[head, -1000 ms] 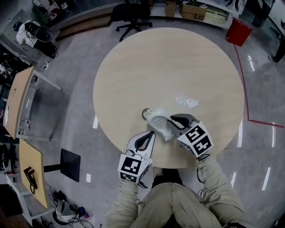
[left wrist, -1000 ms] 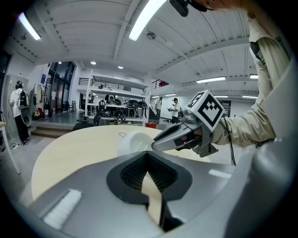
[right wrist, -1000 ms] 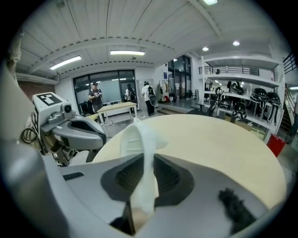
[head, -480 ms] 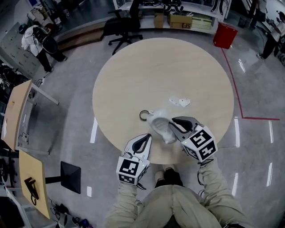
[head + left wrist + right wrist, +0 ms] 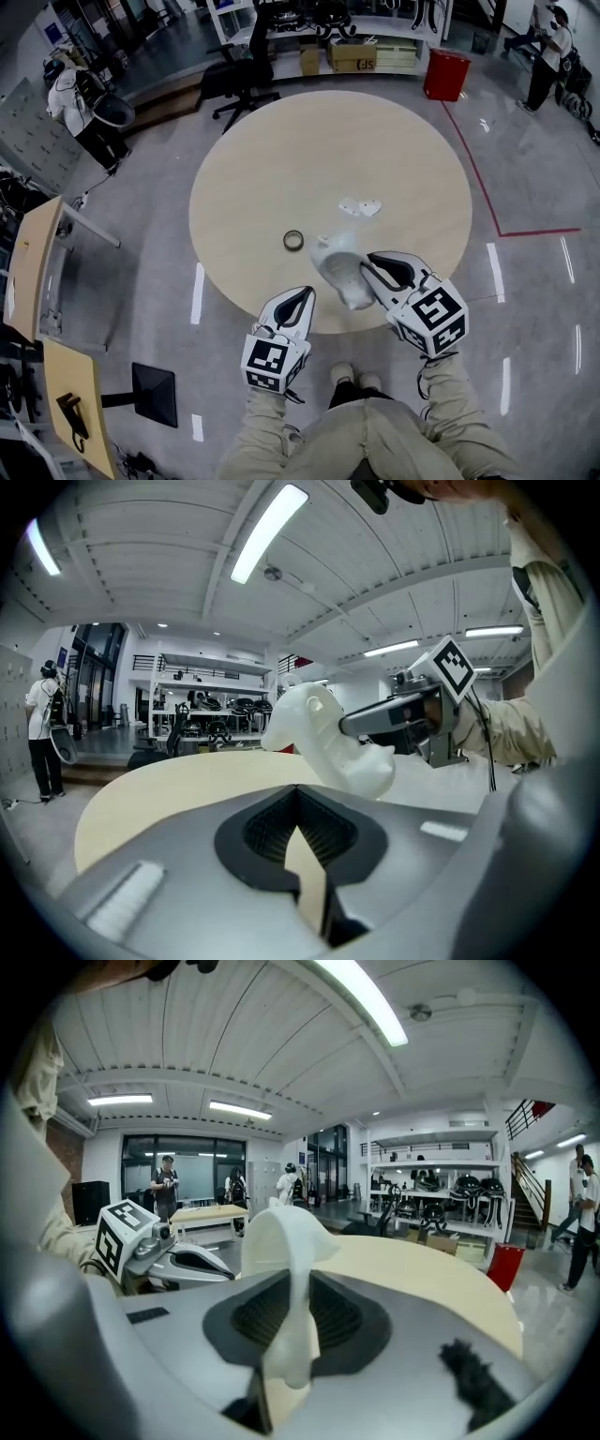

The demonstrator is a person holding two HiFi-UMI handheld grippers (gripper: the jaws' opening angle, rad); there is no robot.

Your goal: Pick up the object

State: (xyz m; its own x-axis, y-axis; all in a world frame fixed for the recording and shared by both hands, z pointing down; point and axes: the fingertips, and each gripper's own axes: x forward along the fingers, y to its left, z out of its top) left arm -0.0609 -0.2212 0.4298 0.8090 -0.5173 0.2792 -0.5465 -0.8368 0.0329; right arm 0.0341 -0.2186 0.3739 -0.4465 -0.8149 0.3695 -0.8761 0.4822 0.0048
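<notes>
Here, the right hand-held gripper (image 5: pixel 370 269) is clamped on the white object (image 5: pixel 339 270) — its pads pinch a thin part of it — and holds it clear of the counter (image 5: pixel 281 159), to the right of the small dark ring (image 5: pixel 293 240) and nearer the person. The left hand-held gripper (image 5: pixel 302 298) hangs on the person's side of the ring, jaws together, nothing between them. Two small white pieces (image 5: pixel 359 206) lie right of the ring — on its far side.
</notes>
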